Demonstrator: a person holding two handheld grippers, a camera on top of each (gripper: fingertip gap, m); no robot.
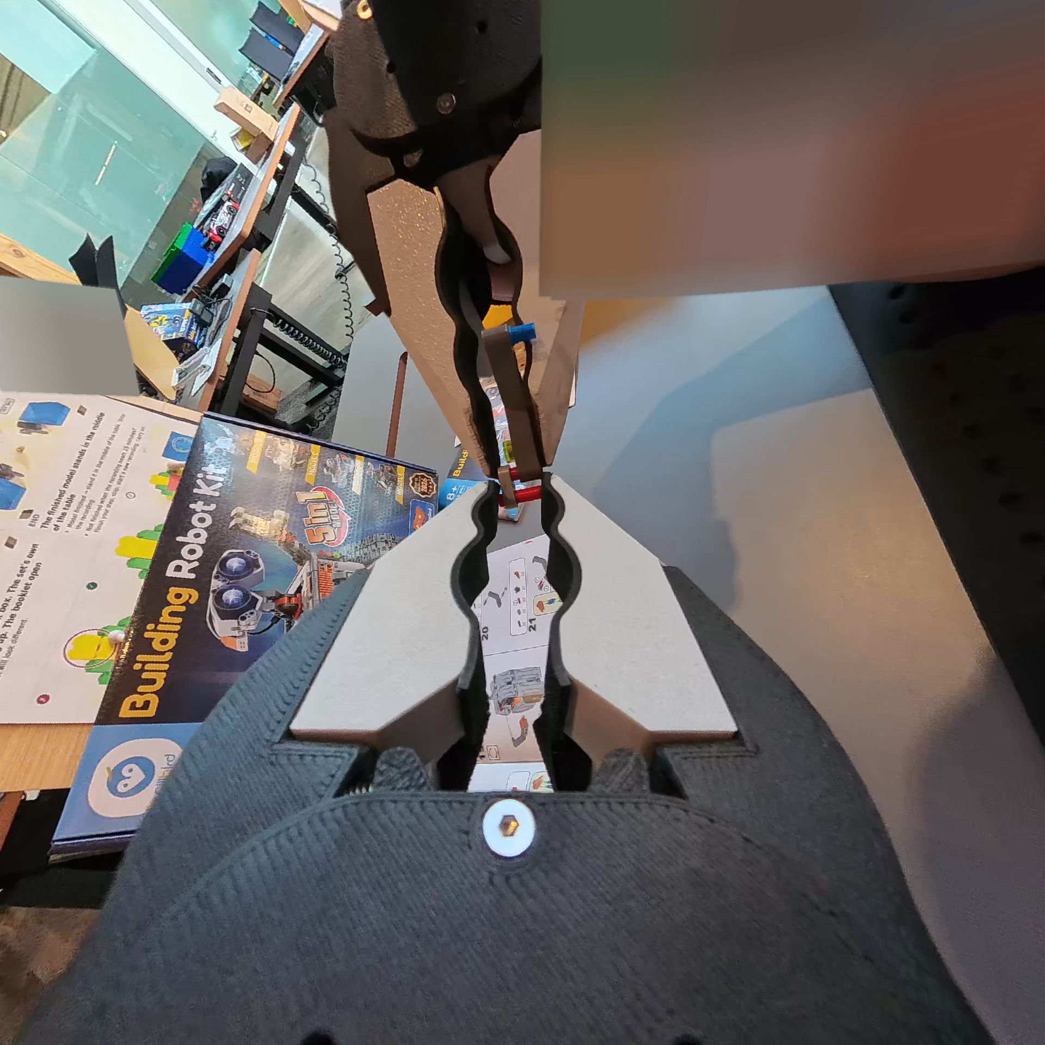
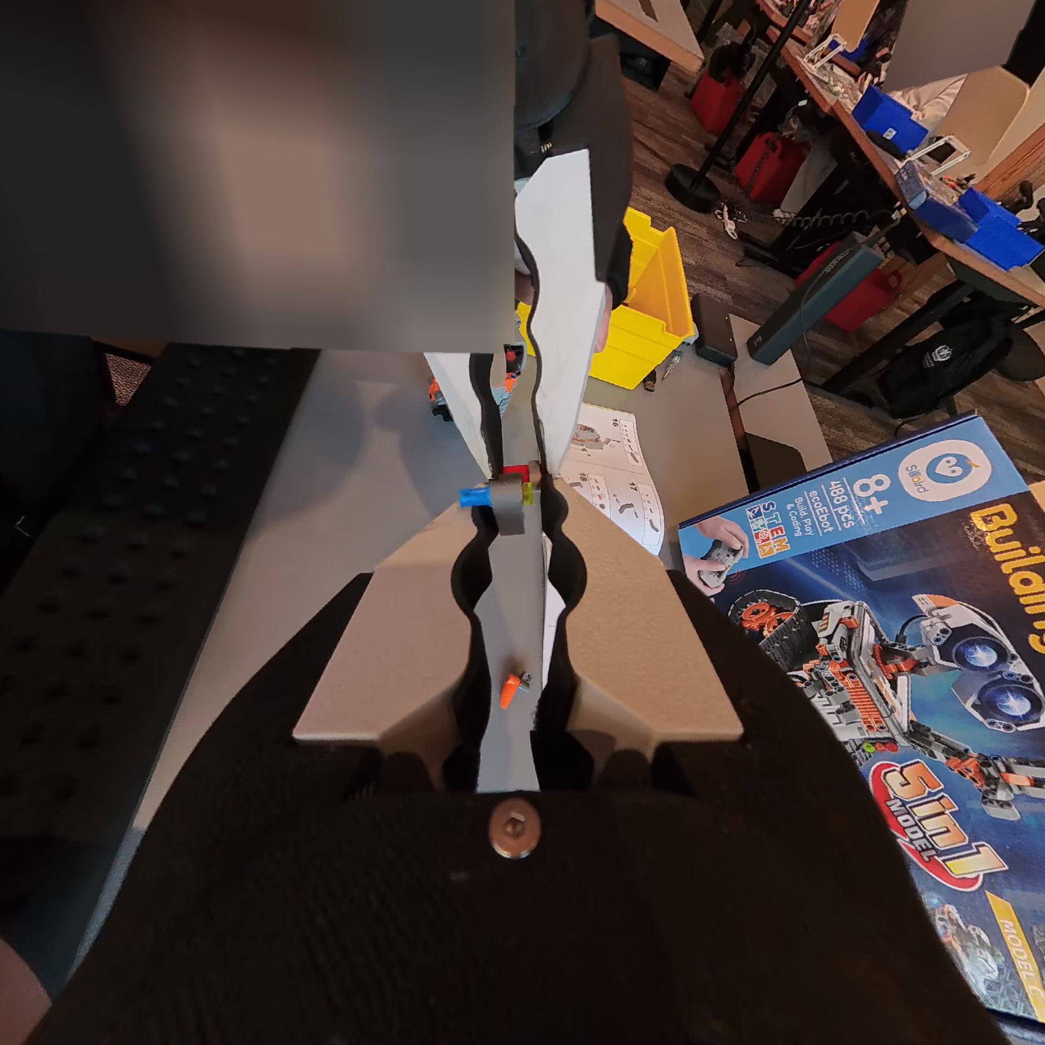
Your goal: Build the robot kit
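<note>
Grey matte tabletop [image 2: 350, 480] spreads beneath both tools, with a glossy dark-blue cardboard kit box [image 2: 882, 650] lying flat beside a white printed instruction booklet [image 1: 512, 610]. Right gripper [image 2: 517, 497] is clamped on a slim grey plastic beam [image 1: 512, 396], long axis along its fingers (blue peg [image 2: 474, 497] jutting sideways). Left gripper [image 1: 520, 489] meets it tip to tip, pinching the red pin [image 1: 523, 493] at the beam's end.

place: probably a workshop or lab | evidence: wooden workbenches [image 2: 961, 249], blue bins [image 2: 888, 116], coiled cables [image 1: 316, 339]
</note>
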